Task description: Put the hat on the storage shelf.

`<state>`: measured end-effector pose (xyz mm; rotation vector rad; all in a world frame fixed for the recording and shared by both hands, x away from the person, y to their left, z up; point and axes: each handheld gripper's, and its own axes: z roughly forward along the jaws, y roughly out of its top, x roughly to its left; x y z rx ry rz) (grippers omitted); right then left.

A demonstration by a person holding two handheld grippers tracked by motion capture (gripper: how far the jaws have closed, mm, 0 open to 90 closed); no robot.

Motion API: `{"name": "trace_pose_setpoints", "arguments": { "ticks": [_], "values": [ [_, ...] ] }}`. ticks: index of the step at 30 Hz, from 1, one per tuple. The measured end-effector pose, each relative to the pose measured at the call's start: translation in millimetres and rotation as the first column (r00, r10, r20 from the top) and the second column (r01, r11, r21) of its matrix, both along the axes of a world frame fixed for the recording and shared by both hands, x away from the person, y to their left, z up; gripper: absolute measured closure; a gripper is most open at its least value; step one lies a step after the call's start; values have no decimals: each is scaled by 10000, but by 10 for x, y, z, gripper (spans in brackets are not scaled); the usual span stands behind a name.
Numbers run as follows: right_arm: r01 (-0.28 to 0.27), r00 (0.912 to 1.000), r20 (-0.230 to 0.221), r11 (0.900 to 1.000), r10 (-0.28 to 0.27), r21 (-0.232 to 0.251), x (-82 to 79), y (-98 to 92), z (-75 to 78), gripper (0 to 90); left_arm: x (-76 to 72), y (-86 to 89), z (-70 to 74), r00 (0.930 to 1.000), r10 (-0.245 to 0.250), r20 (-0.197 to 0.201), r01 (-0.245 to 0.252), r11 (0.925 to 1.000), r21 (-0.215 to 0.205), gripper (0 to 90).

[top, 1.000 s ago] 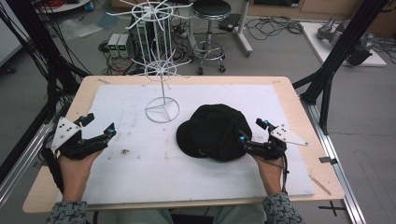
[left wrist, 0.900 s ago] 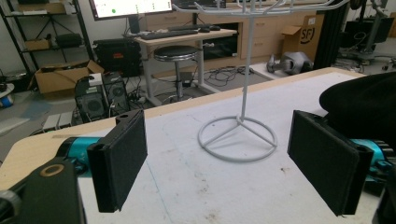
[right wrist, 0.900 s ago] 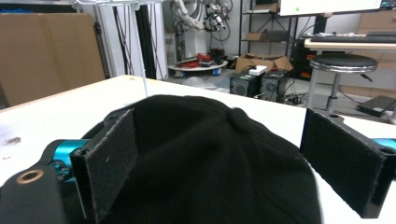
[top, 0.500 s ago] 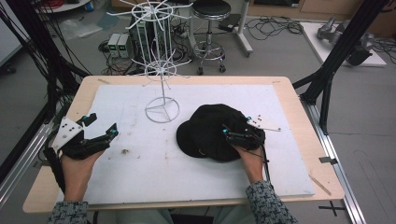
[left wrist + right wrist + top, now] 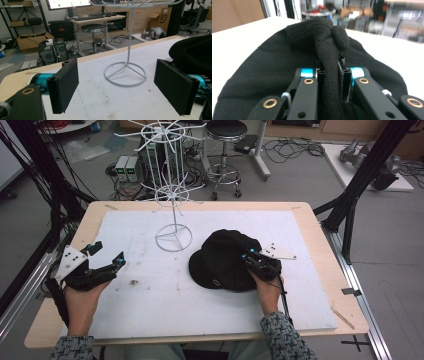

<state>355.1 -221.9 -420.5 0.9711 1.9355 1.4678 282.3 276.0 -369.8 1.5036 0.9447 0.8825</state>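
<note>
Left gripper (image 5: 107,254): resting at the left of the table, jaws standing wide apart and holding nothing; in the left gripper view they are framing the stand's ring base.
Wire stand (image 5: 173,195): standing upright at the back middle of the mat, just left of the hat and apart from it, its arms bare.
Black hat (image 5: 222,262): lying on the mat right of centre, crown up.
Right gripper (image 5: 253,259): sitting over the hat's right side, jaws closed on a pinched fold of the black fabric, as the right gripper view is showing.
Step in hand: judging from the pinch, the hat is being taken up, probably for the stand.
Doing it well: the fold is looking thick and soft, so lifting straight and slowly should be keeping it from slipping out.
Mat (image 5: 150,305): white, lightly stained, covering a pale wooden table (image 5: 330,245).
Room: a stool (image 5: 226,130), cables and computer boxes are sitting on the grey floor behind.
</note>
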Motion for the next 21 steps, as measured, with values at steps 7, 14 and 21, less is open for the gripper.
{"name": "trace_pose_setpoints", "arguments": {
  "ticks": [7, 14, 21],
  "values": [
    [-373, 9915, 1249, 9993, 368, 11, -82, -1, 151, 847, -11, 31, 15, 10000, 40, 49, -40, 10000, -42, 202],
    [-544, 9803, 1906, 9985, 527, 41, -139, -41, 302, 849, -17, 56, 18, 9999, 111, 63, -110, 9998, -135, 202],
    [-730, 9621, 2637, 9973, 697, 30, -236, -153, 571, 848, -15, 59, 18, 9999, 112, 52, -111, 9999, -114, 202]
  ]
}}
